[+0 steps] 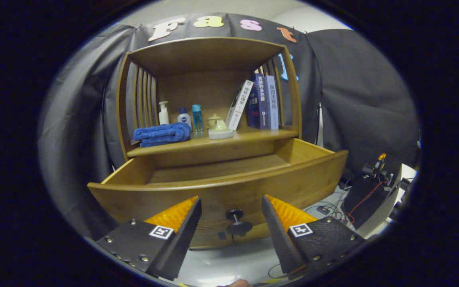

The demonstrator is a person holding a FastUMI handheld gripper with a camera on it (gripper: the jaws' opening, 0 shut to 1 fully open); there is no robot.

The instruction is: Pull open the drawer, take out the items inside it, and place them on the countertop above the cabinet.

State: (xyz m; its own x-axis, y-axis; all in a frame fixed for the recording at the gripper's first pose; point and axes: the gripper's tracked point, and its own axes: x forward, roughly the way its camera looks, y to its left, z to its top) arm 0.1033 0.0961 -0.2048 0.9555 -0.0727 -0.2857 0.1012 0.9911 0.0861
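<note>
Tool (231,207) agape, drawer (229,187) broadside, knob (237,223) toolward.

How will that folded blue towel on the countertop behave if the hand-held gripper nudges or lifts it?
The blue towel looks soft and loosely folded, so it would probably sag and unfold if lifted by one edge. Pushed, it likely bunches rather than slides, and could bump the bottles right behind it. The hand-held gripper is open, its fingers either side of the drawer knob.

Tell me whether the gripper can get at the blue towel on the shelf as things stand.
Probably yes. The gripper is open, its fingers either side of the knob of the pulled-out drawer. The blue towel lies at the shelf's front edge, uncovered; the gripper must rise over the drawer first.
</note>
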